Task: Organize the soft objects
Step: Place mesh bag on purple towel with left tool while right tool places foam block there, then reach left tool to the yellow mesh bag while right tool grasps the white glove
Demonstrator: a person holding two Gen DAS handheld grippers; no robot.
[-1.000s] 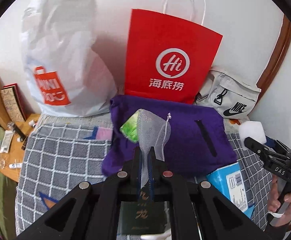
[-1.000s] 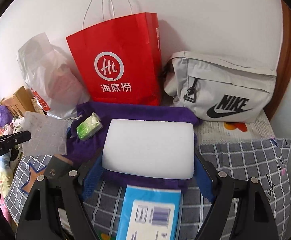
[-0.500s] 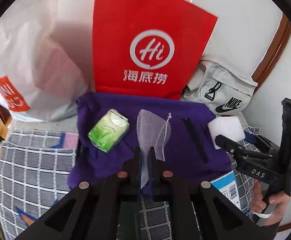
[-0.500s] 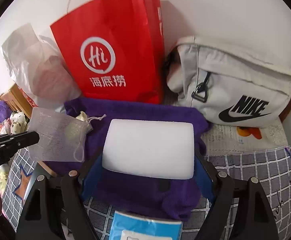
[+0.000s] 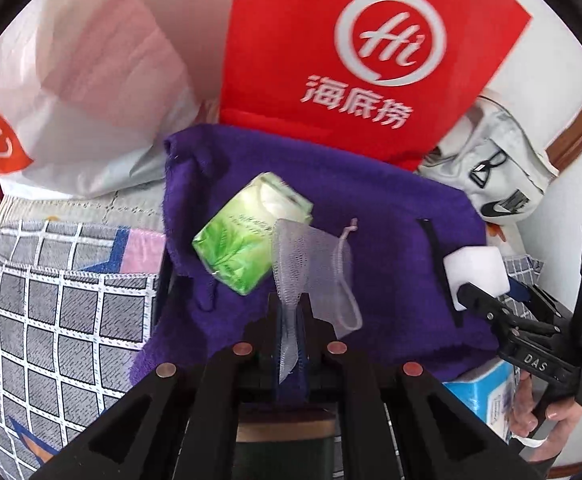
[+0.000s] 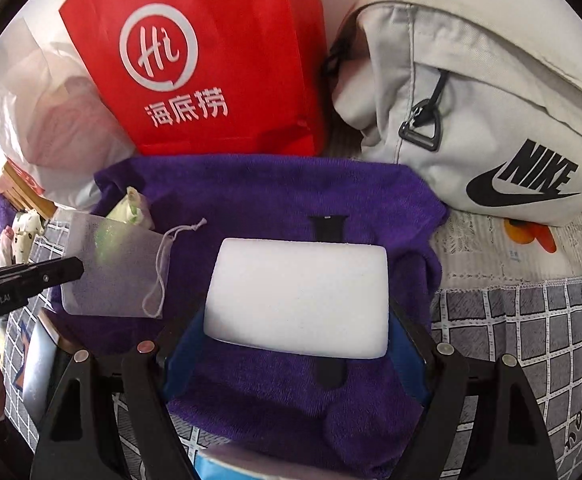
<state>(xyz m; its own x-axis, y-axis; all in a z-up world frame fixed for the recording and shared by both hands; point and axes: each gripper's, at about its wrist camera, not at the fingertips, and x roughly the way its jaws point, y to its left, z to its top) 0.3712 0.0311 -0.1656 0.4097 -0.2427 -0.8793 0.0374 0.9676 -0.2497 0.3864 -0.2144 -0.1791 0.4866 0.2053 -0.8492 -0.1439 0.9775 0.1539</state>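
While the left claw point(image 5: 289, 316) is pinched fully closed on the lower edge of a sheer mesh pouch point(image 5: 311, 256), the pouch hangs over a purple towel point(image 5: 371, 208) spread on a grey checked bedcover point(image 5: 63, 312). Just beside the pouch, a green tissue pack point(image 5: 247, 232) lies tilted on the towel. The right claw point(image 6: 297, 332) stands wide, its blue pads pressing both ends of a white sponge block point(image 6: 297, 296), which it holds above the same towel. A black strap point(image 6: 327, 228) lies on the towel, partly hidden behind the sponge. At the back, a red paper bag point(image 6: 211, 60) stands against the wall, with a white plastic bag point(image 5: 91, 92) to its left and a pale grey waist bag point(image 6: 483, 112) to its right. A blue box point(image 5: 487, 392) shows near the towel's lower right edge in the left view.
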